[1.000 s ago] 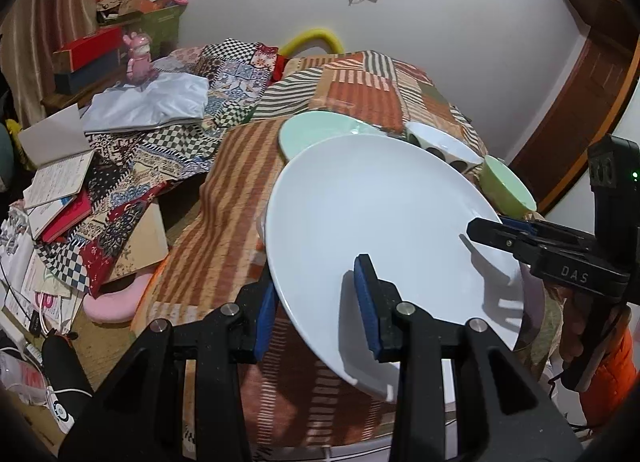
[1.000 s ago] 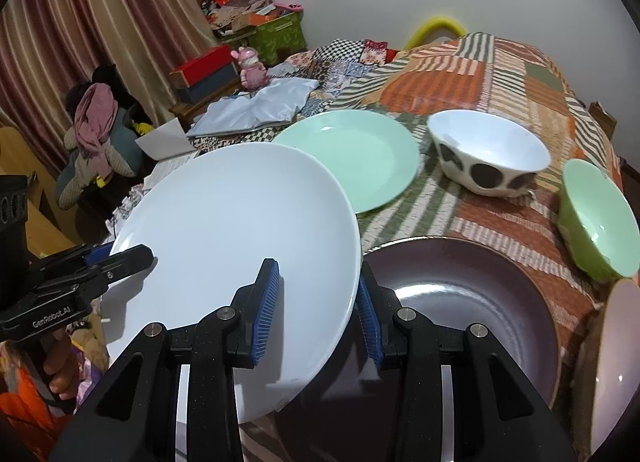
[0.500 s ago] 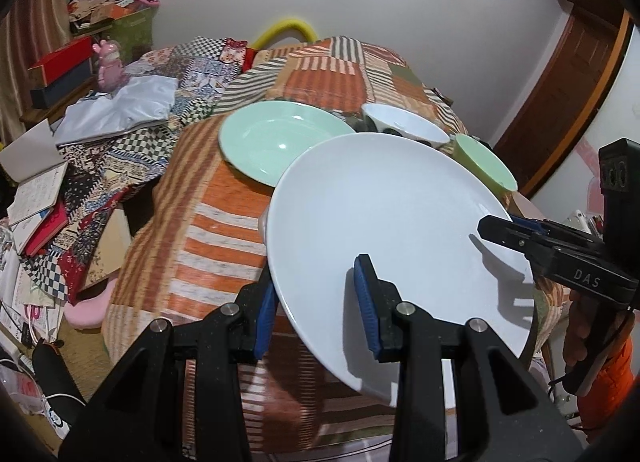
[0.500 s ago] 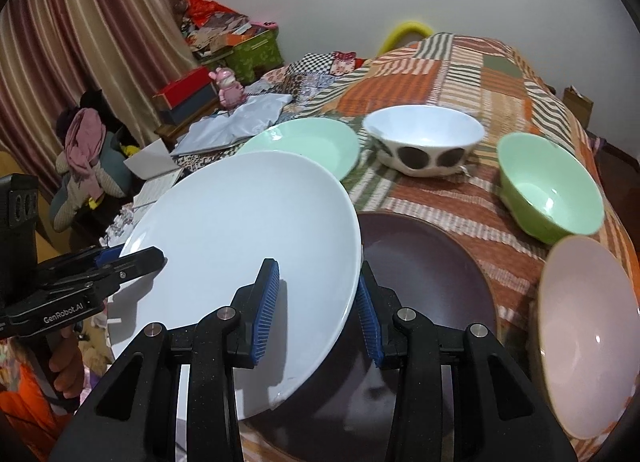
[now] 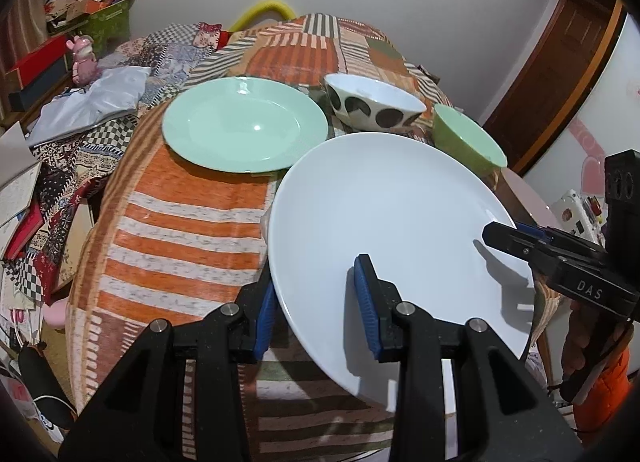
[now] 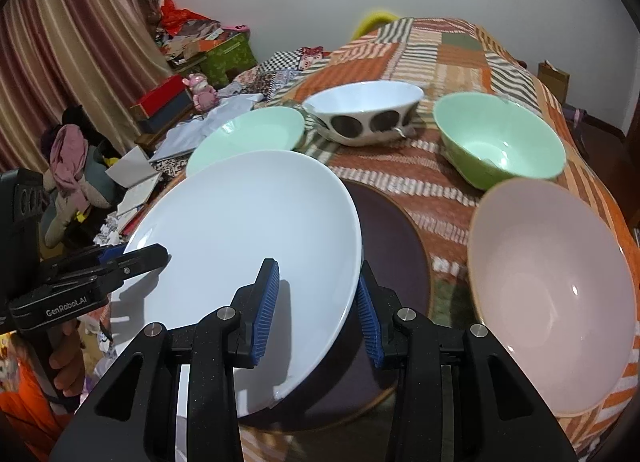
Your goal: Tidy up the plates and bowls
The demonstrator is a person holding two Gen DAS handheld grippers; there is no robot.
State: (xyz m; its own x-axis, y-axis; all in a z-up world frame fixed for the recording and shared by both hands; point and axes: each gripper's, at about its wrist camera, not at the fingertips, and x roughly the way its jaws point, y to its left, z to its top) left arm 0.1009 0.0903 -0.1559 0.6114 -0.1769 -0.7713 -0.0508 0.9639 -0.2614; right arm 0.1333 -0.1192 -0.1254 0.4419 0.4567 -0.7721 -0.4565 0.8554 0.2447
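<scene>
While clamped on opposite rims of white plate [image 5: 392, 230], both tongs closed on it: left gripper [image 5: 316, 302] at plate's near-left edge, right gripper [image 6: 316, 302] at its near-right edge. One pad above the rim, one below, on each side. Two-sided hold likely chosen because plate is wide and slick; single pinch would let it tip.

Carried clear of the cloth, tilted, far edge higher. Hangs partly over brown plate [image 6: 396, 246], seen at 3 o'clock of white plate in right view. Probably the stacking target, judging by overlap; not yet set down.

Elsewhere on table [image 5: 180, 222]:
- green plate [image 5: 244, 126] at 11 o'clock of white plate, flat on cloth, apart from it.
- spotted bowl [image 6: 360, 114] at 12 o'clock, upright.
- green bowl [image 6: 496, 138] at 1 o'clock, upright, near spotted bowl.
- pink bowl [image 6: 548, 298] at 3 o'clock, just beside brown plate.

Bowls grouped on right side, plates on left: sorting by kind seems under way. Risk: rim slipping from pads if hands drift apart.
</scene>
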